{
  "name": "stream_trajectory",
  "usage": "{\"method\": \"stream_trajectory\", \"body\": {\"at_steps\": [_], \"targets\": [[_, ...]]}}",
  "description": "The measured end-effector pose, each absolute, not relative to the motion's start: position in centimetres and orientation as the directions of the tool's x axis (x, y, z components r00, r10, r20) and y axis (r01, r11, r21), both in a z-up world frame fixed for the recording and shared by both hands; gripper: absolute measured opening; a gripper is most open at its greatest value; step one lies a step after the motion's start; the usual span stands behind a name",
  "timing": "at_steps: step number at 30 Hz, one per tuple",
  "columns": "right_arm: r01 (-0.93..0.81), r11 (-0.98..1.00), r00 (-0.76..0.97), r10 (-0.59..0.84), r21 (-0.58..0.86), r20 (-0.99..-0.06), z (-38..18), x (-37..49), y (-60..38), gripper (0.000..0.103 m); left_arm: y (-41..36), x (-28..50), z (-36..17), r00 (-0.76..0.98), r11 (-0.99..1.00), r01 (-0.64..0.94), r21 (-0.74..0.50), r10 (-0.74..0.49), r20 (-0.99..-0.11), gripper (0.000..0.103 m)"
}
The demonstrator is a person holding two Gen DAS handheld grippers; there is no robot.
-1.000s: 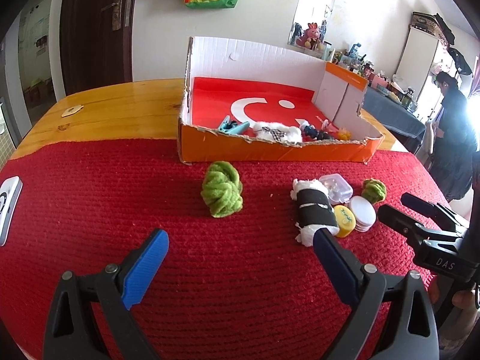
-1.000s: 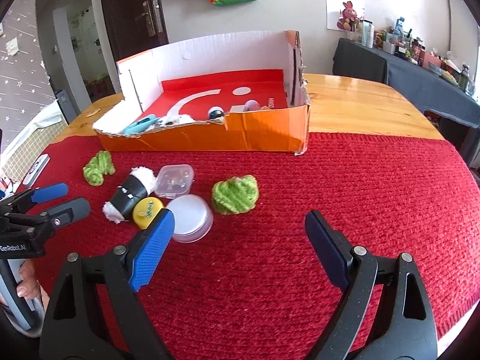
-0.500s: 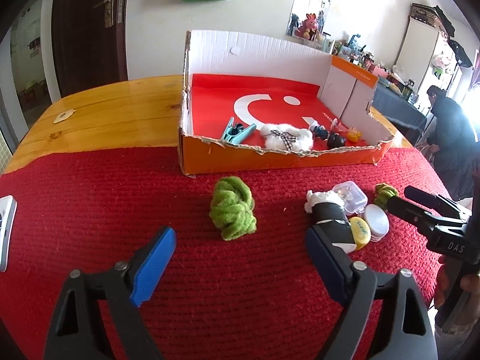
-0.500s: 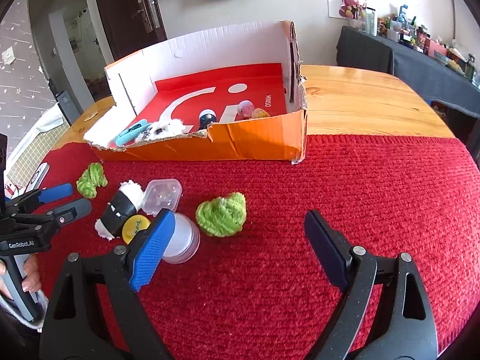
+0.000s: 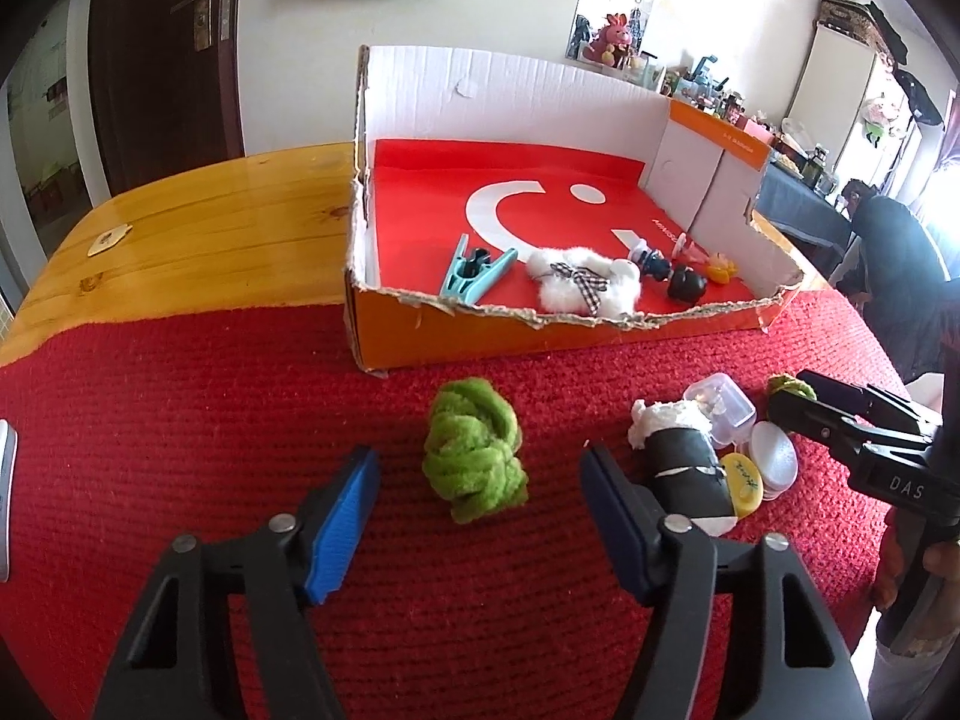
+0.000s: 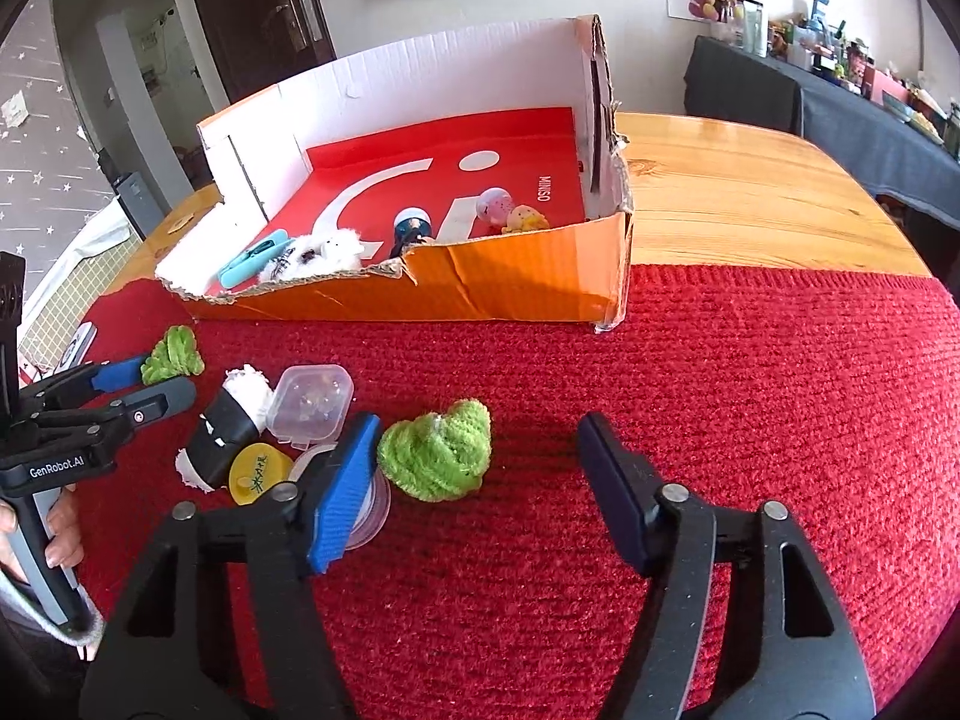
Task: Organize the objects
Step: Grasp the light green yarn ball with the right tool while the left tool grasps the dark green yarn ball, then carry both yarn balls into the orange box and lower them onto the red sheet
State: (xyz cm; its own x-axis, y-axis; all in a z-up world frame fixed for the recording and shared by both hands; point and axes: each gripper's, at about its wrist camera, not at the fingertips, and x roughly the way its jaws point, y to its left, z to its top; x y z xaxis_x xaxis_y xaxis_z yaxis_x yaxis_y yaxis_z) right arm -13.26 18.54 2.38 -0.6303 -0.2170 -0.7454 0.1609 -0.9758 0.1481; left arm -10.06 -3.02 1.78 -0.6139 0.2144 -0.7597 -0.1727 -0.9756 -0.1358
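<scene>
Red cloth [image 5: 180, 420] covers the near half of the wooden surface [image 5: 210, 222], with a torn box [image 5: 540, 330] at its far edge. Left hand-held gripper [image 5: 480, 489]: jaws closing around a green yarn ball [image 5: 474, 450], pads not yet touching. Right hand-held gripper [image 6: 480, 480]: jaws closing too, a second green ball [image 6: 438, 450] lying between them, untouched. Small tubs [image 6: 309, 402] sit just beside.

wrist views, angled down (shared box [image 5: 540, 336])

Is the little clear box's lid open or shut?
Shut: the clear box has its lid sitting flat on top, small bits showing inside.
</scene>
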Motion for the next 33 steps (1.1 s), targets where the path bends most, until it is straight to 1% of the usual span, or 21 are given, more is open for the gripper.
{"method": "stream_trajectory", "body": {"at_steps": [2, 4, 5, 7, 8, 9, 10, 11, 12, 20, 28, 33], "targets": [[0.163, -0.976, -0.631, -0.213, 0.141, -0.746, 2.3, -13.3, 18.5, 0.062, -2.9, -10.1, 1.7, -0.618, -0.976, -0.179, -0.125, 0.210, -0.757, 0.064], [0.168, -0.976, -0.632, -0.214, 0.138, -0.745, 2.3, -13.2, 18.4, 0.060, -2.7, -10.1, 1.7, -0.621, -0.976, -0.186, -0.115, 0.207, -0.756, 0.055], [0.169, -0.976, -0.632, -0.213, 0.137, -0.745, 2.3, -13.3, 18.4, 0.057, -2.7, -10.1, 1.6, -0.625, -0.976, -0.187, -0.108, 0.203, -0.754, 0.052], [0.176, -0.975, -0.631, -0.219, 0.138, -0.744, 2.2, -13.3, 18.3, 0.052, -2.5, -10.0, 1.6, -0.627, -0.975, -0.197, -0.103, 0.206, -0.752, 0.040], [0.177, -0.975, -0.632, -0.218, 0.135, -0.744, 2.2, -13.2, 18.3, 0.047, -2.5, -9.9, 1.6, -0.628, -0.974, -0.200, -0.103, 0.208, -0.750, 0.037], [0.180, -0.974, -0.632, -0.220, 0.134, -0.743, 2.2, -13.2, 18.3, 0.041, -2.6, -9.9, 1.6, -0.629, -0.974, -0.201, -0.101, 0.208, -0.749, 0.032], [0.189, -0.972, -0.630, -0.227, 0.137, -0.742, 2.2, -13.2, 18.2, 0.038, -2.6, -9.8, 1.6, -0.630, -0.974, -0.202, -0.099, 0.207, -0.748, 0.032], [0.196, -0.971, -0.629, -0.231, 0.136, -0.742, 2.2, -13.2, 18.0, 0.032, -2.6, -9.8, 1.6, -0.631, -0.974, -0.205, -0.099, 0.209, -0.747, 0.032], [0.202, -0.970, -0.629, -0.232, 0.133, -0.742, 2.2, -13.1, 17.9, 0.031, -2.6, -9.8, 1.7, -0.633, -0.974, -0.206, -0.096, 0.207, -0.746, 0.031], [0.205, -0.970, -0.645, -0.232, 0.128, -0.728, 2.7, -12.6, 17.9, 0.029, -2.4, -8.9, 2.8, -0.651, -0.970, -0.222, -0.097, 0.221, -0.727, 0.031], [0.224, -0.966, -0.679, -0.248, 0.127, -0.691, 4.8, -11.6, 17.8, 0.029, -1.9, -7.7, 5.0, -0.687, -0.964, -0.250, -0.095, 0.246, -0.684, 0.031], [0.241, -0.962, -0.685, -0.260, 0.125, -0.681, 5.5, -11.1, 17.4, 0.029, -1.7, -7.3, 5.4, -0.691, -0.961, -0.262, -0.092, 0.253, -0.676, 0.031]]}}
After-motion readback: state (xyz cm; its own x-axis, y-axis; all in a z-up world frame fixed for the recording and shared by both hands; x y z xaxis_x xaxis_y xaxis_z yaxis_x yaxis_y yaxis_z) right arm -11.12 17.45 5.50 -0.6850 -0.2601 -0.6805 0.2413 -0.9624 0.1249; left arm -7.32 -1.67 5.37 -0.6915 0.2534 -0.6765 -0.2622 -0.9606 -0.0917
